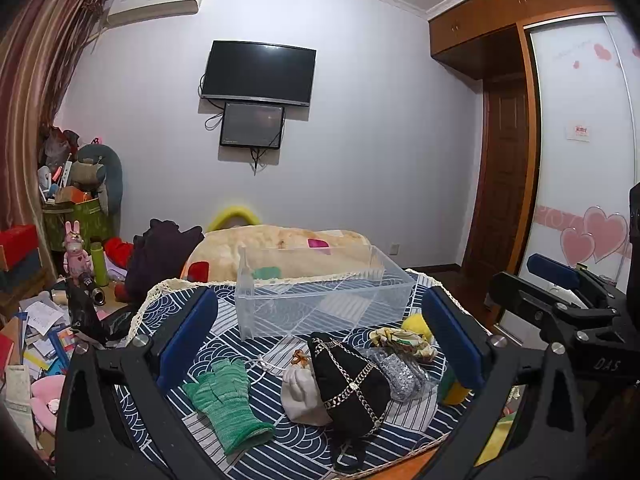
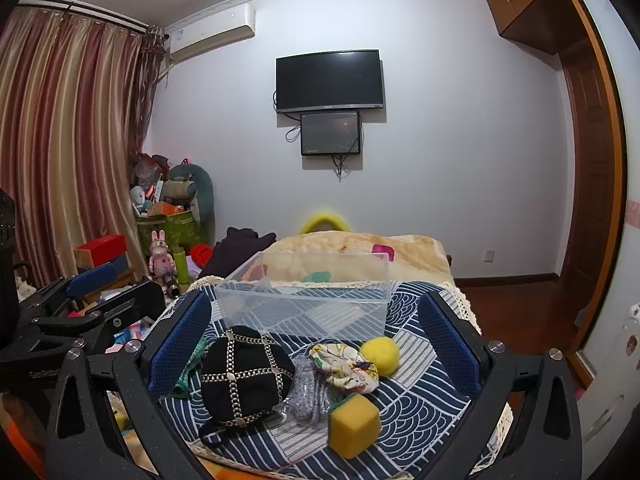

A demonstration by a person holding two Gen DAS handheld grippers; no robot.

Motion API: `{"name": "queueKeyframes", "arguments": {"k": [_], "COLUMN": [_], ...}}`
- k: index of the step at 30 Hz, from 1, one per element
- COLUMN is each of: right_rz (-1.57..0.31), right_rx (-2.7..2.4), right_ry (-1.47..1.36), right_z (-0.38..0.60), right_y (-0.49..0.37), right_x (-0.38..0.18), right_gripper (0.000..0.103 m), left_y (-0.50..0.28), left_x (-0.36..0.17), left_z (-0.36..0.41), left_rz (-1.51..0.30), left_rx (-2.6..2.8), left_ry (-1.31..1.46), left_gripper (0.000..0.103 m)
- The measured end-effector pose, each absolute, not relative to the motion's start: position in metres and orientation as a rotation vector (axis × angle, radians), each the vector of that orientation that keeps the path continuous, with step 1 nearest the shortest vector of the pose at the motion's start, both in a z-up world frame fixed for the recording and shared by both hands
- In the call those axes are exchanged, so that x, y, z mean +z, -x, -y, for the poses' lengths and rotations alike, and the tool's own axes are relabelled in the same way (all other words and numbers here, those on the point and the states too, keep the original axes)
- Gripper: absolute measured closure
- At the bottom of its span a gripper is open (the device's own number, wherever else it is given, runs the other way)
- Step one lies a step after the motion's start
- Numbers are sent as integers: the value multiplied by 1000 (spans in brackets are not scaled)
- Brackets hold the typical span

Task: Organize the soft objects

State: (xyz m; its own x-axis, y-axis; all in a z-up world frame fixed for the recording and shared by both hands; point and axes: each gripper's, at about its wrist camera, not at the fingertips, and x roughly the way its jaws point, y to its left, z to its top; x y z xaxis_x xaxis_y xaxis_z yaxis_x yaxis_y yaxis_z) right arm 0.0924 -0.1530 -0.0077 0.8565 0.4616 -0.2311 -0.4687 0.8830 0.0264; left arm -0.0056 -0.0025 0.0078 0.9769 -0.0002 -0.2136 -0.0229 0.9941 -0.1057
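Both jaws wide; clear bin (image 2: 304, 296) holds nothing.

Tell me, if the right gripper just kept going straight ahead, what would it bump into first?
Probably the floral cloth scrunchie, lying about midway between the open right gripper fingers. The clear plastic bin sits farther along behind it. Depth is hard to judge here, so the silver glitter pouch could touch first.

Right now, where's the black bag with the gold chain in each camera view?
Left wrist view: the black chain bag lies low and centre-right, between the white pouch and the silver glitter pouch.
Right wrist view: the bag lies low and left of centre.
Shared landmark: the clear plastic bin just behind it.
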Motion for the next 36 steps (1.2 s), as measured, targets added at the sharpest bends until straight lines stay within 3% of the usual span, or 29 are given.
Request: {"name": "queueKeyframes", "arguments": {"k": [36], "right_rz": [-233], "right_rx": [495], "right_ry": [26], "right_z": [151], "right_y": [-88], "right_x": [-5], "right_gripper": [0], "left_y": [8], "left_x": [12], "left_z": [5], "left_rz": [-209], "left_rx": [4], "left_ry": [104], "left_gripper": [0]}}
